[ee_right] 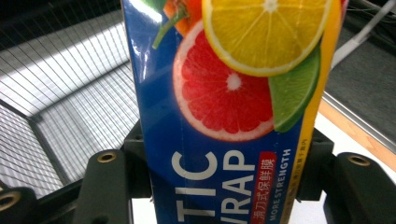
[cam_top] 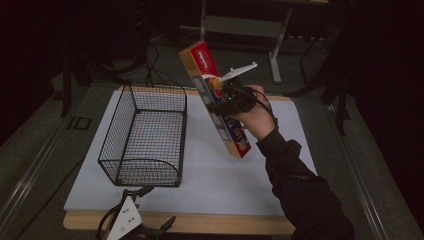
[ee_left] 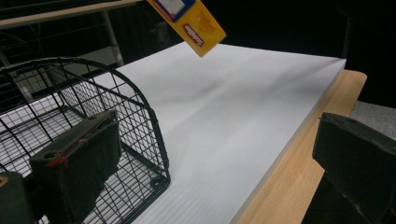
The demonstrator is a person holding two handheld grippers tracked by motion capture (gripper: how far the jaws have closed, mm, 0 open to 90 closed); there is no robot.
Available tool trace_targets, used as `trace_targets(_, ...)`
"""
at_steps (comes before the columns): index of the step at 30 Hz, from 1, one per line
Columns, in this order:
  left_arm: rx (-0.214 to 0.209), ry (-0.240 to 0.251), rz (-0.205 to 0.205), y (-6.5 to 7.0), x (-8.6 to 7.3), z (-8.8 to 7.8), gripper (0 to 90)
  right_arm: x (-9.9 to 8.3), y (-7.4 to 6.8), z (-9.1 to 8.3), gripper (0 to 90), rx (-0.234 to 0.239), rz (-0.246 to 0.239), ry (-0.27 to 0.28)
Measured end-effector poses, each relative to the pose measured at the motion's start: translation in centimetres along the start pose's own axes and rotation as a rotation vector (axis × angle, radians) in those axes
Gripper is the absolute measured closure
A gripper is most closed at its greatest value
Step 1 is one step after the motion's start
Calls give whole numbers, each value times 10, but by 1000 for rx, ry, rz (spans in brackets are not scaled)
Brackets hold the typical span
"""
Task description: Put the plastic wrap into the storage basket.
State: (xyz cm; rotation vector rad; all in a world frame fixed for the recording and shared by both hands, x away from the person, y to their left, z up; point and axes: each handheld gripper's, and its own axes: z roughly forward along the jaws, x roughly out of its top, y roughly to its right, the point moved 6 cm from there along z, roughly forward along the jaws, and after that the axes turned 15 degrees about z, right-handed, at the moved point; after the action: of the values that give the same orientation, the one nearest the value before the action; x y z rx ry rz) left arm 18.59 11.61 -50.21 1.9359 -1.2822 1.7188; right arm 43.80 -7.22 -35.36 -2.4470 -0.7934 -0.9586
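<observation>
High view, nearest you: your left gripper (cam_top: 131, 223) sits at the table's wooden front edge, just in front of the basket (cam_top: 145, 135); in the left gripper view its black padded jaws stand spread with nothing between them. The basket is black wire mesh, a fine grid with rounded end walls, standing on a smooth white board (cam_top: 215, 175) laid over the pale wood tabletop (cam_top: 175, 222). Right of the basket and above the board, your right gripper (cam_top: 227, 100) pinches a long, slim cardboard box (cam_top: 215, 102) across its width, holding it tilted in the air, its red end up and away from you. In the right gripper view the glossy box (ee_right: 224, 121) shows a blue face with printed citrus slices, white letters "TIC WRAP", "MORE STRENGTH" and Chinese characters on red, with a yellow edge.
</observation>
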Motion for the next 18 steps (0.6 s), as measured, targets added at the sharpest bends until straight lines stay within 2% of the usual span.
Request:
trace_targets(9, 2, 1, 5, 0, 0, -1, 17, 26, -27, -1, 399, -14, 21, 44)
trace_targets(10, 1, 3, 6, 0, 0, -2, 17, 34, -36, 0, 399, -13, 21, 59)
trace_targets(14, 0, 4, 8, 0, 1, -2, 17, 41, -46, 1, 399, -10, 20, 76)
trace_targets(17, 0, 8, 9, 0, 1, -3, 17, 50, -61, 3, 399, 13, 19, 105)
trace_targets(18, 0, 7, 11, 0, 1, -3, 17, 50, -61, 3, 399, 13, 19, 105)
